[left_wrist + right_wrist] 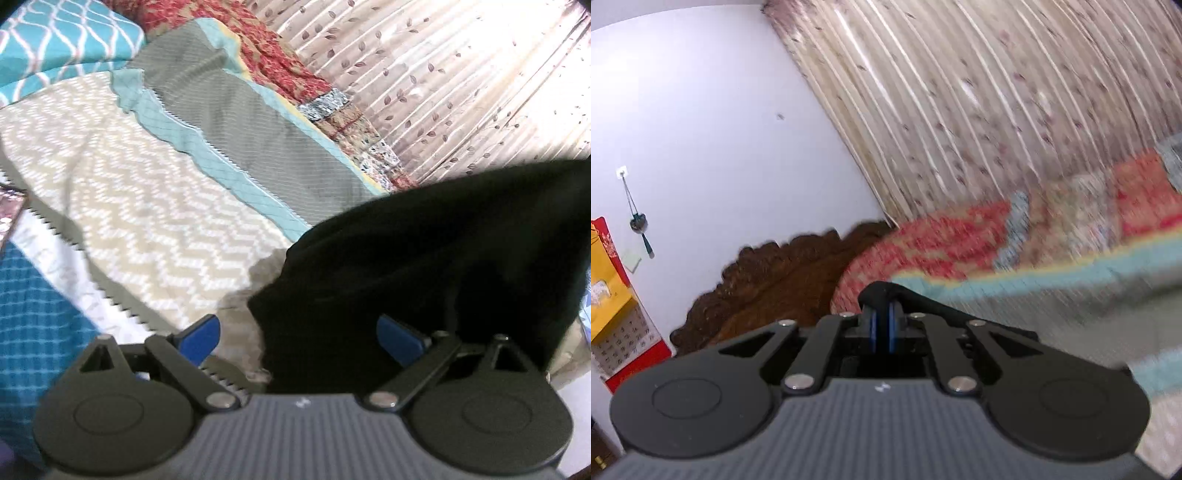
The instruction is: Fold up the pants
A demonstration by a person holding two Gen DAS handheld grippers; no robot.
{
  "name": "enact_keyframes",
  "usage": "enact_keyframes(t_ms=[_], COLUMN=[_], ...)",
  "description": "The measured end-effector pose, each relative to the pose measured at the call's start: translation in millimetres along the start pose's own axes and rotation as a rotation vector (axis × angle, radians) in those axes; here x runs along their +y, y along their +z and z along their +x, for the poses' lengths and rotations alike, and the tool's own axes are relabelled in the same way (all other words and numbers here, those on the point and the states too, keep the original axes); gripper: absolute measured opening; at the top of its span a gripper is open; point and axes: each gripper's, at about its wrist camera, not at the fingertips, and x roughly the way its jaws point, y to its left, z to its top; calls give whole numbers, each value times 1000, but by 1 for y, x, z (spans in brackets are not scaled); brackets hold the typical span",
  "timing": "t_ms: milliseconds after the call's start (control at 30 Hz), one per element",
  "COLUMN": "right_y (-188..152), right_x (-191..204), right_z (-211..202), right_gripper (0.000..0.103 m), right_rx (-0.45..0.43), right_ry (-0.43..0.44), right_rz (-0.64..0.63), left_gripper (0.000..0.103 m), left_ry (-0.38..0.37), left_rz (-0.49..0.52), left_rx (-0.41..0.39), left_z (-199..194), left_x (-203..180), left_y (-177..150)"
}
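Note:
The black pants [424, 266] hang lifted above the bed at the right of the left wrist view, draping down between and past my fingers. My left gripper [301, 338] is open, its blue pads wide apart, with the cloth's lower edge in front of it but not clamped. In the right wrist view my right gripper [881, 321] is shut on a fold of the black pants [923, 299], which bunches over the blue pads and trails off to the right. The view is blurred by motion.
The bed has a beige zigzag cover [147, 184], a grey and teal blanket [240, 122] and a red floral quilt [291, 70]. A leaf-print curtain [461, 85] runs behind. A carved wooden headboard [775, 280], a white wall and a calendar [613, 295] show in the right view.

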Motion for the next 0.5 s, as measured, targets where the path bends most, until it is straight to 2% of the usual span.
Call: enact_keyframes(t_ms=[67,133,200,267,300,333,400,500], right_y=[-31,-63,-101,-138,-154,-168,-184,-181], right_x=[-33,-68,-109,-151,-167,-180,-192,-187], right_z=[-30,-55,-81,-97,-102,-108,-117,-111], right_gripper=[9,9,9,9,9,9,9,9], right_rx=[46,67,89,148,167,174,159,127], right_ry=[-48,-138,-306,-494,-544,-578,-581,-557], right_rz=[16,62,112,202,247,290,364,365], left_gripper=[96,96,96,97,97,98,102,103], left_ry=[27,65,92,116,116,107,89,85], left_rz=[2,-3,-11,-23,-32,-33,-12,37], left_rx=[18,54,95,159,192,217,263,323], left_z=[-7,-1,3,18,24,25,33,51], left_x=[5,13,21,26,25,27,19,4], left_y=[0,-2,-9,-12,-15,-20,-28,-39])
